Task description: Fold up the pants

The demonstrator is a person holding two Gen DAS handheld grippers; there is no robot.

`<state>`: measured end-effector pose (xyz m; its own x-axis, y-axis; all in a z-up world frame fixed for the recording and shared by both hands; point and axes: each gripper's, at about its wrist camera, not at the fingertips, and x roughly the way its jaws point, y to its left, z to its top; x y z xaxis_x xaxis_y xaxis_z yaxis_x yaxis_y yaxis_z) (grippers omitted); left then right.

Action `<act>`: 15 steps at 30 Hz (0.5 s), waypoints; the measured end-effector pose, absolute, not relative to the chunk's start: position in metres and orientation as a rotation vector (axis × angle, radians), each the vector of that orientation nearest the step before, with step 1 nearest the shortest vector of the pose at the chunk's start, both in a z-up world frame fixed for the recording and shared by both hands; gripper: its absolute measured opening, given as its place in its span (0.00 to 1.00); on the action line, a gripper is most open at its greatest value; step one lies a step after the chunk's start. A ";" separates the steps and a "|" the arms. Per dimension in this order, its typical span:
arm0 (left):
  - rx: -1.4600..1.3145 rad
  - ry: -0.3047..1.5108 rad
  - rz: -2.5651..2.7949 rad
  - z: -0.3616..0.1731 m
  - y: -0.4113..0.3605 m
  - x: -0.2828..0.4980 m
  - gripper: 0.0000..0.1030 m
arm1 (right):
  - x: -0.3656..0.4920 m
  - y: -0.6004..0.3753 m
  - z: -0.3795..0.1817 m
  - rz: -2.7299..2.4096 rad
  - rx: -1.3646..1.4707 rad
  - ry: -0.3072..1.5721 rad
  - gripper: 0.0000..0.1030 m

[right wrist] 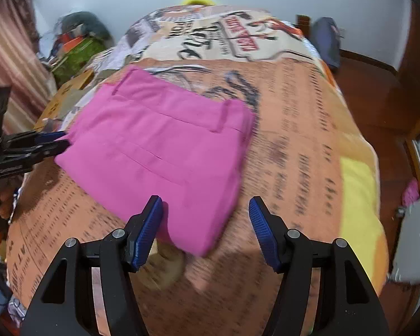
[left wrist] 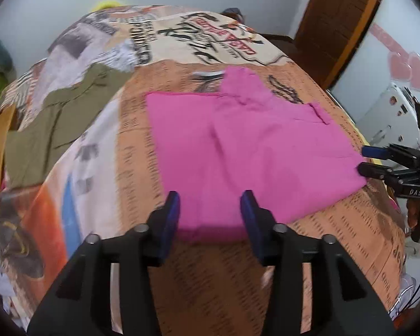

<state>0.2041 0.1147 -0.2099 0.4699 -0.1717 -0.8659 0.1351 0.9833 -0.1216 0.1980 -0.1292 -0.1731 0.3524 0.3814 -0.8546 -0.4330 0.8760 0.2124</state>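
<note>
Left wrist view first: my left gripper (left wrist: 210, 210) has its blue-padded jaws standing apart, nothing pinched, the near edge of the bright pink cotton pants (left wrist: 246, 151) lying between and just beyond the tips. Those pants sit folded into a compact slab on the orange newsprint-patterned bedspread (left wrist: 215, 280), with an olive-green garment (left wrist: 58, 117) spread well off to the left. At the pants' right corner I can see my right gripper (left wrist: 364, 159) side on, jaws parted. Switching to the right wrist view: right gripper is wide, empty, straddling the near corner of the pink pants without pressing on it. Waistband loop faces up, layers stacked. I'd call the fold mostly done; perhaps one last fold or a tidy-up remains.
</note>
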 end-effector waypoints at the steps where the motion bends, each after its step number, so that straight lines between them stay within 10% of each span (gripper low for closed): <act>1: -0.040 1.069 -0.173 -0.210 0.119 0.201 0.47 | 0.197 -0.134 -0.173 0.520 -0.046 1.093 0.58; 15: -0.024 1.009 -0.077 -0.179 0.130 0.203 0.58 | 0.208 -0.150 -0.160 0.446 -0.015 1.047 0.59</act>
